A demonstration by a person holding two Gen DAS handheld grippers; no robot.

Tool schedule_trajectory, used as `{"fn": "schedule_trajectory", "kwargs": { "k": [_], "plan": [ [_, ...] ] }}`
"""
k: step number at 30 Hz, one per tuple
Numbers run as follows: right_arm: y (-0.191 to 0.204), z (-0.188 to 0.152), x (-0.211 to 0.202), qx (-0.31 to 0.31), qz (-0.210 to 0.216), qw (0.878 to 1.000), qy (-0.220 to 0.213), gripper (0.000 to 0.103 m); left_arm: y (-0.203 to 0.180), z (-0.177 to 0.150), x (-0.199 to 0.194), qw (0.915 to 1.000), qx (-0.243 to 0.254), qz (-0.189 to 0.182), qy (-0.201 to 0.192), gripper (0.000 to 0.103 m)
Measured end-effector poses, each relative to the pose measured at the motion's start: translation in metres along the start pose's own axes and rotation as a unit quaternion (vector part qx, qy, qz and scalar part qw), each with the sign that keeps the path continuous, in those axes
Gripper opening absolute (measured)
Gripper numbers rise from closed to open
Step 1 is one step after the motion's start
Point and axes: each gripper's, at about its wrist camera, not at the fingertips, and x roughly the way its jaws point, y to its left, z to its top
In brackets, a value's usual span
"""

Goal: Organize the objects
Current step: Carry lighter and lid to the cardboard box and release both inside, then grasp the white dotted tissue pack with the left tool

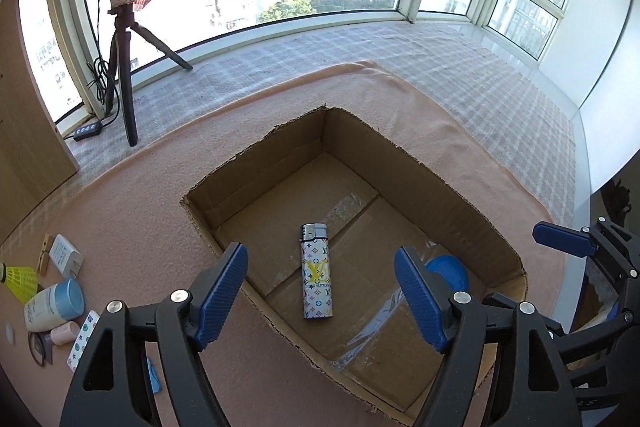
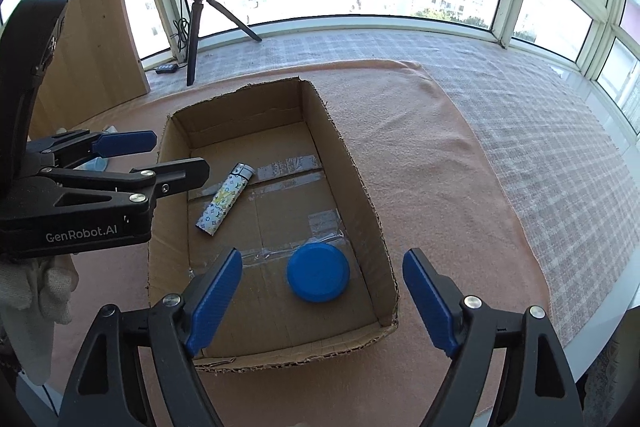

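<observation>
A: Left wrist view. What do you show here?

B: My left claw (image 1: 320, 297) hangs over an open cardboard box (image 1: 460, 195), its blue pads (image 1: 222, 291) spread wide with nothing between them. Below the gap, a patterned lighter (image 1: 316, 275) lies flat on the box floor, metal head pointing away from me. A blue round lid (image 1: 450, 273) lies in the box to the right, partly hidden behind my right-hand pad. The box rests on a peach cloth (image 1: 140, 195) that covers the counter.

A: And outside the box?

B: At the left edge, on the cloth: a yellow shuttlecock (image 1: 18, 279), a white charger (image 1: 66, 255), a white bottle with a blue cap (image 1: 54, 303), a small pink tube (image 1: 64, 332) and a star-printed strip (image 1: 82, 345). A ring light on a black tripod (image 1: 124, 67) stands by the window. My right claw (image 1: 580, 247) enters at the far right edge.

A: Right wrist view?

B: My right claw (image 2: 322, 301) is likewise spread, gripping nothing, above the near end of the box (image 2: 360, 187). The lid (image 2: 318, 273) lies flat on the box floor near the right wall, between and just beyond my pads. The lighter (image 2: 225, 199) lies diagonally, nearer the left wall, apart from the lid. My left claw (image 2: 176, 157) reaches in from the left over the box's left wall, open and empty; a gloved hand (image 2: 36, 291) shows beneath it.
</observation>
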Motion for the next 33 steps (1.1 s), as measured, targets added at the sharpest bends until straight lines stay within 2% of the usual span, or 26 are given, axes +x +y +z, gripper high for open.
{"fn": "schedule_trajectory", "kwargs": {
  "k": [11,16,26,33],
  "plan": [
    [0.005,0.002,-0.005,0.008,-0.002,1.000,0.000,0.079,0.011,-0.004,-0.010,1.0000,-0.004,0.006,-0.005,0.079],
    [0.011,0.001,-0.007,0.014,0.002,1.000,0.002,0.079,0.028,-0.010,-0.017,0.9998,-0.013,0.014,-0.004,0.079],
    [0.027,-0.008,-0.019,0.026,0.014,1.000,0.000,0.079,0.108,-0.036,-0.028,0.9963,-0.066,0.049,0.023,0.079],
    [0.040,-0.016,-0.025,0.022,0.010,1.000,0.000,0.079,0.177,-0.049,-0.020,0.9886,-0.126,0.058,0.058,0.079]
  ]
}}
